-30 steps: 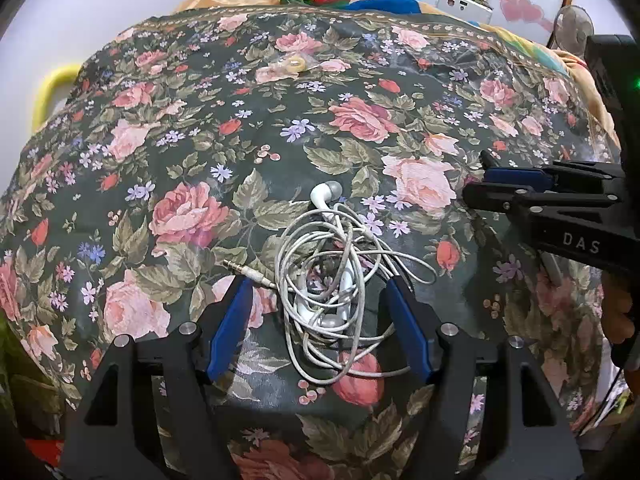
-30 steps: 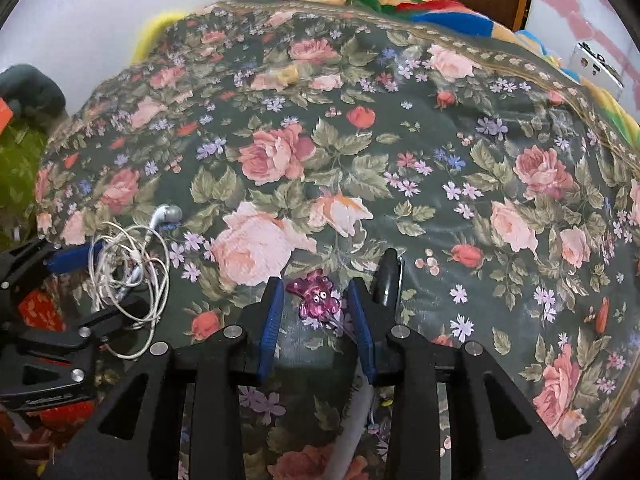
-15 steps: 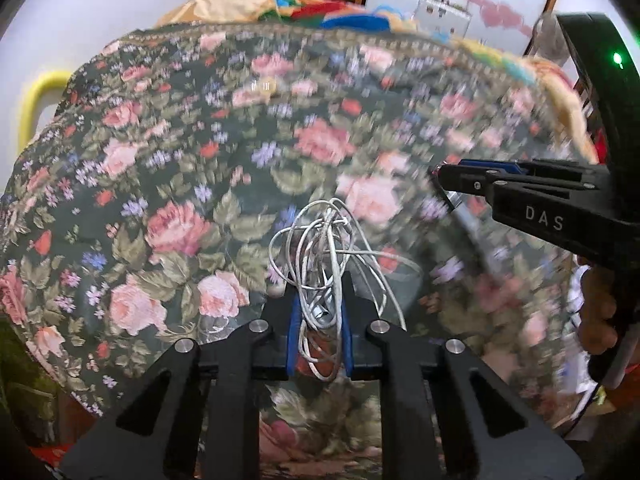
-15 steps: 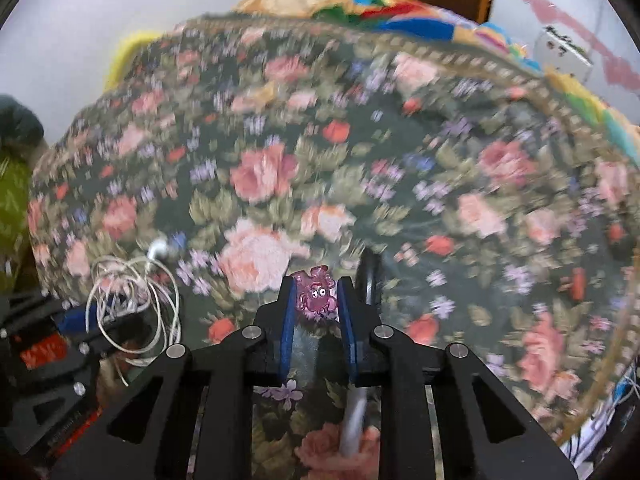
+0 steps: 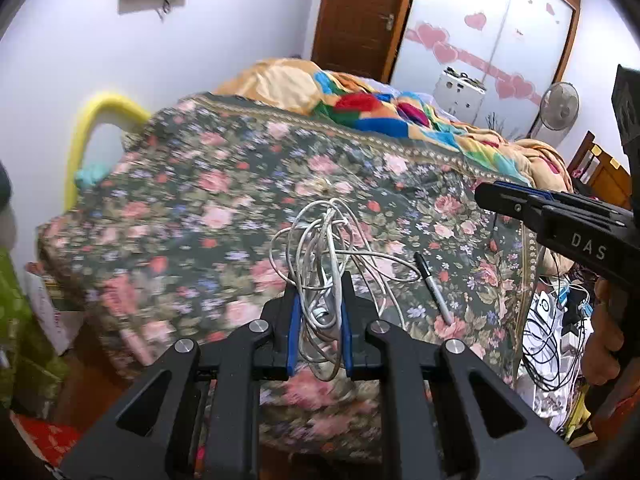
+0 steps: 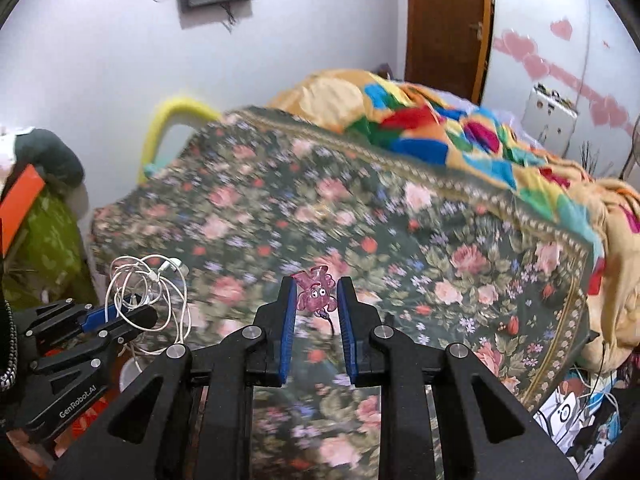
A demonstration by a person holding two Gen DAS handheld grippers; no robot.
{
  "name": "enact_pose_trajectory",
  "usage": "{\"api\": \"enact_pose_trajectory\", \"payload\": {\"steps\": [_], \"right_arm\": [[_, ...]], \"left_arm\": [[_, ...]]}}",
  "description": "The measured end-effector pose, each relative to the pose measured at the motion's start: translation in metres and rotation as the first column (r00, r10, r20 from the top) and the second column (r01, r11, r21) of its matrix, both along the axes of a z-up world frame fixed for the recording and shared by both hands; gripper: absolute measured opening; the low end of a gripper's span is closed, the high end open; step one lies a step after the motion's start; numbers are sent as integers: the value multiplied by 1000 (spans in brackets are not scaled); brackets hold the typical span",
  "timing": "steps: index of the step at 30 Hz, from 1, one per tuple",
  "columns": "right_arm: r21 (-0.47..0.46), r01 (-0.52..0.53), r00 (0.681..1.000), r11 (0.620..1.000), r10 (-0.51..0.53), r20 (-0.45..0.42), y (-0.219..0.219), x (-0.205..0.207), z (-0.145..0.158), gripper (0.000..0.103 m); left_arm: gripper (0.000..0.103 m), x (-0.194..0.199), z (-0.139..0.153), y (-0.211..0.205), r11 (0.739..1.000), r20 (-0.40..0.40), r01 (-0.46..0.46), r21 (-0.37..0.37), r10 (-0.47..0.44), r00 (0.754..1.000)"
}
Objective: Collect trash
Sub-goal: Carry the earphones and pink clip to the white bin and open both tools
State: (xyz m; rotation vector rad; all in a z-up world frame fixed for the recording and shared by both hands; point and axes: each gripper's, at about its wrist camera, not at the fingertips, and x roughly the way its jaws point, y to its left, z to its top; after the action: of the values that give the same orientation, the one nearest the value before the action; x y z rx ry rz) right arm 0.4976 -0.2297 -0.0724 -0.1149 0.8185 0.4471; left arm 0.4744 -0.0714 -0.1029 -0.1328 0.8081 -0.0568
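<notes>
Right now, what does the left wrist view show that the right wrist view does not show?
Only the left wrist view shows the black marker lying on the floral bedspread and a fan by the wardrobe. Only the right wrist view shows the pink toy between the right gripper's pads, and an orange object at the left. Both show the white earphones clamped in the left gripper, the yellow rail and the colourful blanket.
</notes>
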Motion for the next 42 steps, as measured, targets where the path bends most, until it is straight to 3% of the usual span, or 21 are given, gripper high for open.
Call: {"api": "enact_pose_trajectory", "payload": {"steps": [4,8,19,32,40,42], "right_arm": [[26,-52,999,998,52,15,25,-29,20,19],[29,-106,994,994,105,28,53,-59,30,19],[11,-267,963,964,267,25,148,-147,22,19],[-23,-440,891,898,433,-138,273,-211,-45,19],[-40,-465,862,884,442,-249,327,-209,-87,20],[-37,-464,845,885,429,-320,337,-199,-100,28]], "left_arm": [[16,-41,23,21,997,37,-38,68,36,999],[16,-85,36,52,993,55,-87,82,82,995],[16,-186,30,146,969,31,-235,81,233,972],[16,-269,-28,250,919,-84,-392,43,394,915],[16,-285,-68,284,897,-169,-441,15,437,883],[16,-284,-77,289,895,-188,-445,7,439,879]]}}
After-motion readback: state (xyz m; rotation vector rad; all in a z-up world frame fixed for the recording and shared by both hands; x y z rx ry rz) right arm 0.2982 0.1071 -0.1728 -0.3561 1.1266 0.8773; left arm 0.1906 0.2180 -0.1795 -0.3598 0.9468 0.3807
